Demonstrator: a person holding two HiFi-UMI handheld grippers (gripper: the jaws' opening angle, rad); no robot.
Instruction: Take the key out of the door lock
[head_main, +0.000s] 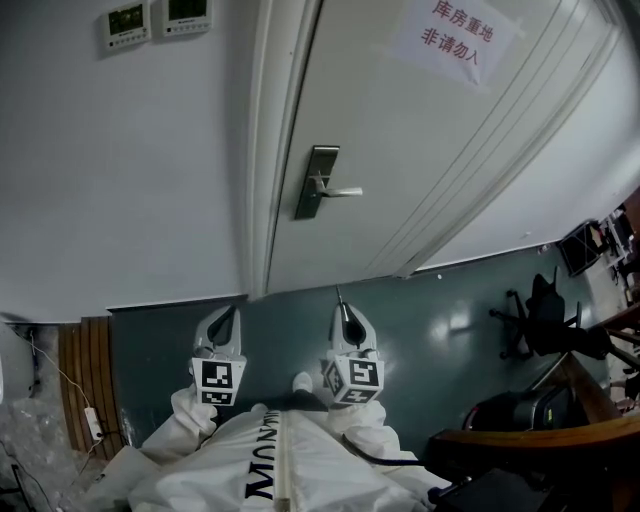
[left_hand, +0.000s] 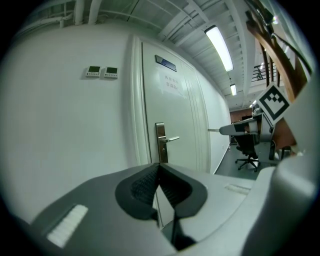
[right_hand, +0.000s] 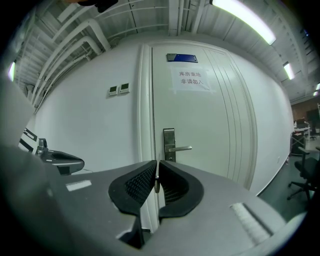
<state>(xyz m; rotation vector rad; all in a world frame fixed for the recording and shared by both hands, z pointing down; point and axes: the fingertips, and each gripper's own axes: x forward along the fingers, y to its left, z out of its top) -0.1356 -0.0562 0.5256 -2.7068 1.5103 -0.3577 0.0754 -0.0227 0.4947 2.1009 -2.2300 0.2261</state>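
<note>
Where the right tool (right_hand: 157, 161) grips, key (right_hand: 156, 184) shows edge-on.

Left gripper (head_main: 230, 318), lower centre: your jaws are closed and empty. Right gripper (head_main: 343, 312) beside it: jaws pinched on a thin key (right_hand: 156, 183).

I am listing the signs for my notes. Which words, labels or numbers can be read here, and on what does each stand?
"库房重地 非请勿入": paper sheet on the door.
"MONUM", turned sideways and cut off by the picture's edge: the person's white suit.
Too small to read: the two wall panels and the blue plate above the door.
</note>
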